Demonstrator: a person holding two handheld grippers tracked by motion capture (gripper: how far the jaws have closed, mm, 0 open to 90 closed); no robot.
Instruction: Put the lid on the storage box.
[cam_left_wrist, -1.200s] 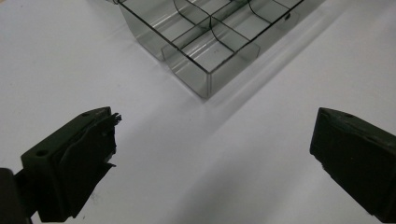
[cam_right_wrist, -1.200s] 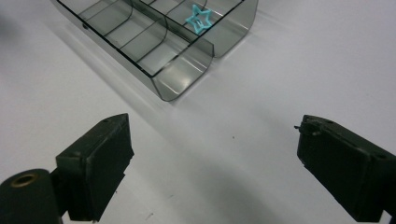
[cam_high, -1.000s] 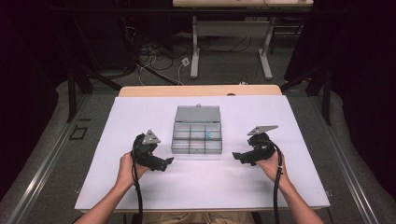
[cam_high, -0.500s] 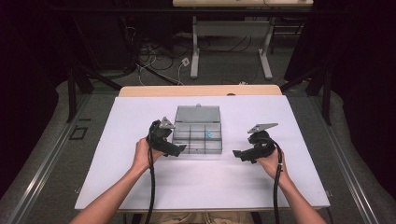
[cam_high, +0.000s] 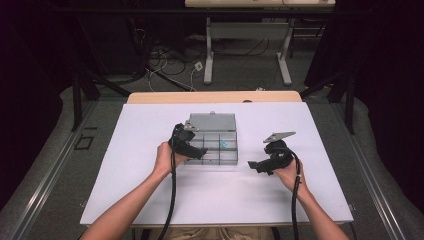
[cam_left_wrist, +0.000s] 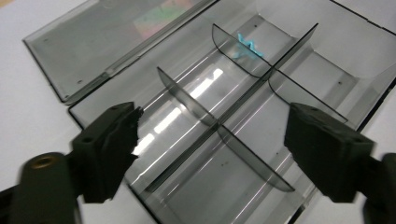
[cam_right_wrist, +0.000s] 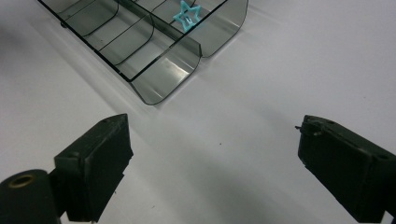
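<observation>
A white table (cam_high: 150, 200) carries the whole scene, with the person's two forearms coming in from the near edge. In the middle of it lies a smoky transparent organizer box (cam_high: 212, 145), its lid (cam_high: 212, 121) folded open and flat on the far side. Thin dividers (cam_left_wrist: 224, 133) split the box into several compartments. The left gripper (cam_high: 192, 150) hovers over the left near part of the box; its jaws have just been closing a little, but they stand wide apart, with the dividers seen between them and nothing pressed. The right gripper (cam_high: 257, 166) rests well to the right of the box, above bare table, with jaws wide open and holding nothing. A small turquoise star (cam_right_wrist: 187, 16) lies in one compartment at the right side of the box.
</observation>
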